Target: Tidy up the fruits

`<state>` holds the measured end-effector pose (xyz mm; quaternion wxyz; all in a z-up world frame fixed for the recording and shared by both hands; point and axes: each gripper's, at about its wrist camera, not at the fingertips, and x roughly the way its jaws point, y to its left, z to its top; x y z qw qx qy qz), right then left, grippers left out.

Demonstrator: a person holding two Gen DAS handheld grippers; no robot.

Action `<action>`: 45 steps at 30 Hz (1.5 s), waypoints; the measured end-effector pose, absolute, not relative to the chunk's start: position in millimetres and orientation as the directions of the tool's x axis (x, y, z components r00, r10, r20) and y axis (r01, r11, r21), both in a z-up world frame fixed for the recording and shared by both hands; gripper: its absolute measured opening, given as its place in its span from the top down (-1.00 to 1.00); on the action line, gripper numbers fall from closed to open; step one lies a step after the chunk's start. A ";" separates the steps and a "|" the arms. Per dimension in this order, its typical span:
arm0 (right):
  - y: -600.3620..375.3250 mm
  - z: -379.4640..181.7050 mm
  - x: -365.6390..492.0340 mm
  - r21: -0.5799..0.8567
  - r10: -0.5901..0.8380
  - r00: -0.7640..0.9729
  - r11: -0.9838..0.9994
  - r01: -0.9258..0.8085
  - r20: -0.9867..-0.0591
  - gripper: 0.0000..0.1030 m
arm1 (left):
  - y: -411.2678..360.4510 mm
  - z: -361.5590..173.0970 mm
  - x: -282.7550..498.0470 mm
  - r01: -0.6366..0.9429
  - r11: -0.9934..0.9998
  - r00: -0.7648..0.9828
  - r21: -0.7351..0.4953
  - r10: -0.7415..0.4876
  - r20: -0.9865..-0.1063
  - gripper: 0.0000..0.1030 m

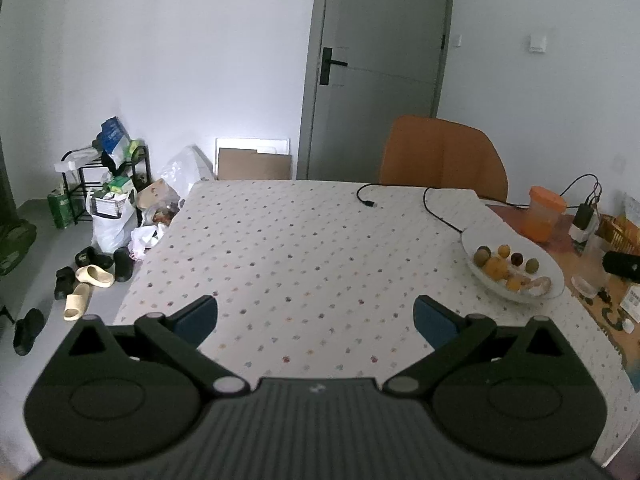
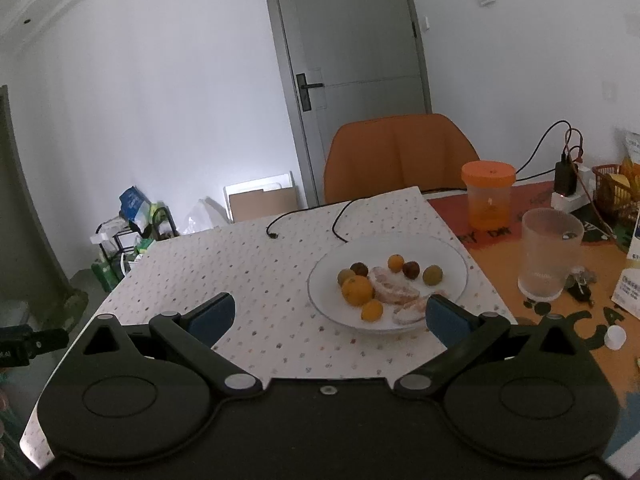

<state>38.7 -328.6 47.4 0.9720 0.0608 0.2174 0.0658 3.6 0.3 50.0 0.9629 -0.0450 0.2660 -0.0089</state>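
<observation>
A white plate (image 2: 448, 258) holds several small fruits: an orange (image 2: 357, 290), smaller orange ones, dark red ones and greenish ones, plus pale peeled pieces (image 2: 390, 290). In the left wrist view the same plate (image 1: 472, 236) sits far to the right on the dotted cloth. My right gripper (image 2: 330, 316) is open just in front of the plate, its right finger by the plate's near rim, nothing between the fingers. Over bare cloth, my left gripper (image 1: 316, 318) stands open and holds nothing.
A ribbed glass (image 2: 550, 254), an orange-lidded jar (image 2: 488, 194), a charger with cables (image 2: 564, 178) and a basket stand right of the plate. A black cable (image 2: 276, 224) lies on the cloth. An orange chair (image 2: 400, 156) is behind the table. Shoes and bags (image 1: 108, 216) crowd the floor at left.
</observation>
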 end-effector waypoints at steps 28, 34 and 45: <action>-309.8 32.1 12.8 0.126 0.189 0.878 0.981 -0.149 -0.440 -1.00 | 20.9 43.1 -20.8 -0.038 0.996 0.865 -0.081 -0.008 -0.502 -1.00; -307.0 31.3 13.4 0.116 0.197 0.876 0.980 -0.163 -0.440 -1.00 | 21.8 43.3 -22.1 -0.034 0.996 0.864 -0.084 -0.013 -0.503 -1.00; -303.2 28.6 13.5 0.111 0.203 0.870 0.979 -0.171 -0.449 -1.00 | 17.6 42.4 -20.4 -0.025 0.996 0.862 -0.087 -0.023 -0.506 -1.00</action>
